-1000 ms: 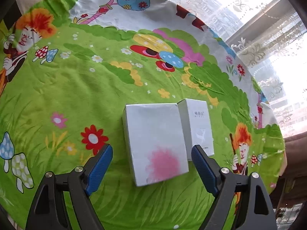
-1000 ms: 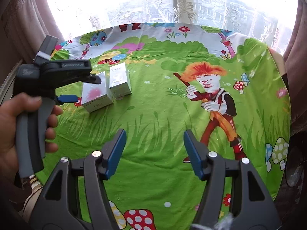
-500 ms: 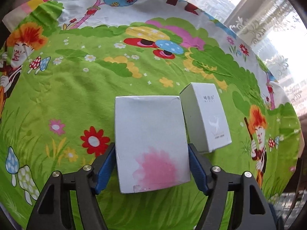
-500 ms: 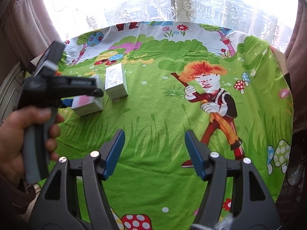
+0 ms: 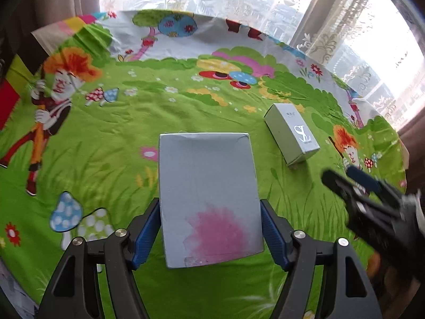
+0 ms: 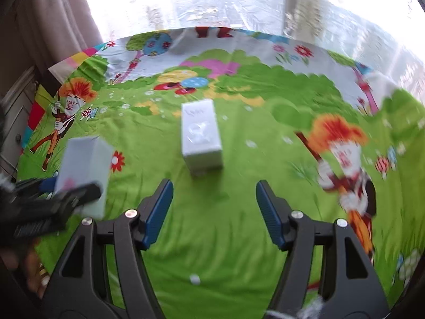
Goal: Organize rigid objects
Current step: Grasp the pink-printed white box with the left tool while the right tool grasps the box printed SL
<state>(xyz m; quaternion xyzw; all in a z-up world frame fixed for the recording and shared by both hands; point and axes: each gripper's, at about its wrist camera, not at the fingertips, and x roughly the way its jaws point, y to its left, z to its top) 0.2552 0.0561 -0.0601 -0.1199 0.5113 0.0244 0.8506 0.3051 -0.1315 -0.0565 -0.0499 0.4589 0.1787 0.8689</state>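
My left gripper [image 5: 209, 228] is shut on a large white box with a pink blotch [image 5: 208, 191], its blue pads pressed on both sides, and holds it above the cloth. The same box [image 6: 85, 167] shows at the left of the right wrist view, held by the left gripper [image 6: 53, 207]. A smaller white box with a logo [image 5: 292, 135] lies on the cloth to the right; it lies ahead of my right gripper [image 6: 213, 212], which is open and empty, just short of that box [image 6: 202, 138]. The right gripper [image 5: 372, 207] appears blurred at the right of the left wrist view.
A round table is covered with a green cartoon tablecloth [image 5: 132, 122]. Lace curtains and a bright window [image 6: 212, 5] stand behind the far edge. A wooden cabinet [image 6: 16, 122] stands at the left.
My left gripper closed on the pink-blotched box and lifted it away from the smaller box, toward the left. My right gripper swung left and now faces the smaller box.
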